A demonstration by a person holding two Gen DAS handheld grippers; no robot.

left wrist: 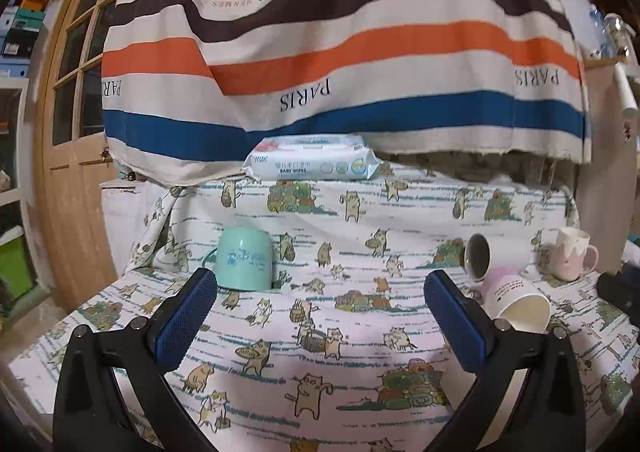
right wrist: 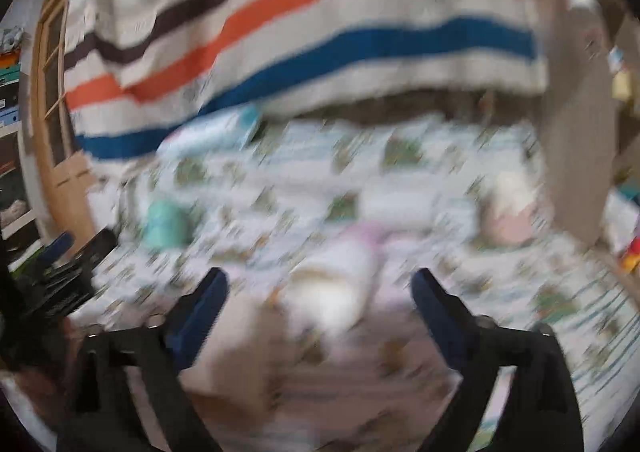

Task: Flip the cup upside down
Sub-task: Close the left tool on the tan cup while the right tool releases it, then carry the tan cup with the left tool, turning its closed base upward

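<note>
A mint green cup [left wrist: 245, 259] stands upside down on the cat-print tablecloth [left wrist: 320, 352], just beyond my left gripper's left finger. My left gripper [left wrist: 320, 282] is open and empty above the cloth. A white and pink cup [left wrist: 518, 304] lies on its side at the right, mouth toward the camera. A white cup with a grey inside [left wrist: 490, 254] lies on its side behind it. A pink and white mug [left wrist: 572, 254] stands upright at the far right. The right wrist view is blurred; my right gripper [right wrist: 320, 288] is open, with the lying pink cup [right wrist: 340, 284] between and just beyond its fingers.
A pack of baby wipes [left wrist: 314, 163] lies at the back of the table. A striped cloth [left wrist: 344, 51] hangs behind it. A wooden door [left wrist: 76, 139] stands at the left. The left gripper shows at the left edge of the right wrist view [right wrist: 68, 264].
</note>
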